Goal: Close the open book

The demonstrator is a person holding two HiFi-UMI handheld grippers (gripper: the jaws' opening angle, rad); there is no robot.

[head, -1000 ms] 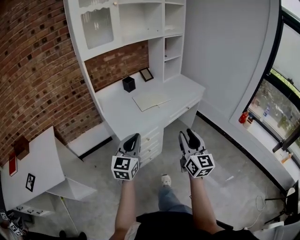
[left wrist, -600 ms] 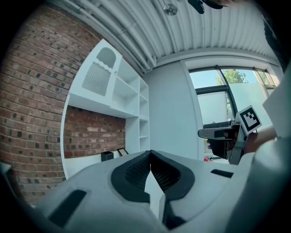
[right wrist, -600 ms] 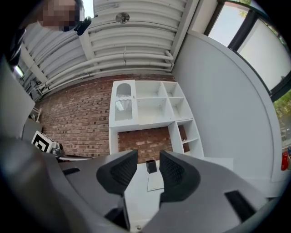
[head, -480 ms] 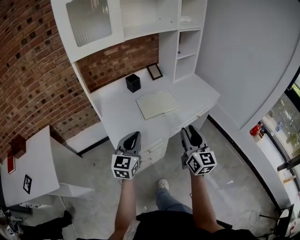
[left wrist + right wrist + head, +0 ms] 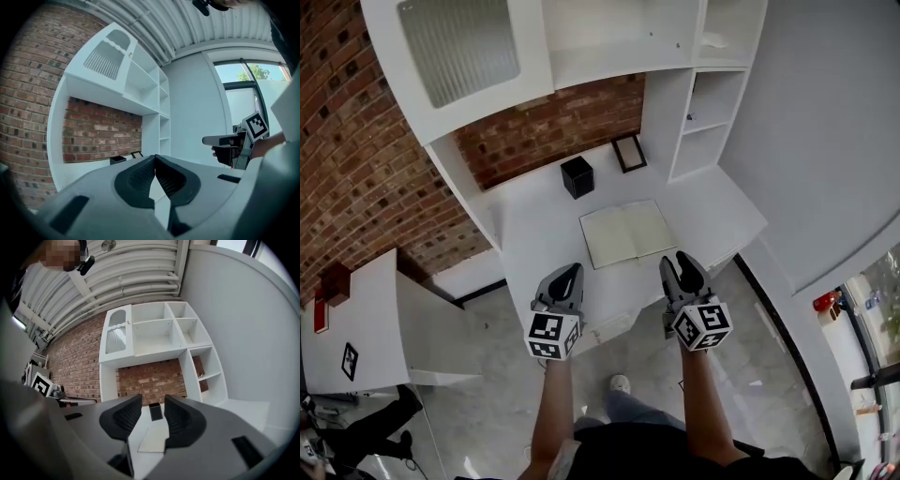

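The right gripper (image 5: 152, 401) sits at the bottom middle, its jaws apart and holding nothing. In the gap, the book (image 5: 152, 439) lies flat on the white desk (image 5: 243, 408). A black box (image 5: 155, 412) is just above it.

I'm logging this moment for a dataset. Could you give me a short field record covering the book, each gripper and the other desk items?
book: open book, flat on the white desk
left gripper: jaws together, empty, clear of the book
right gripper: jaws apart, empty, clear of the book
other items: black box and picture frame, behind the book
task: closing not yet begun
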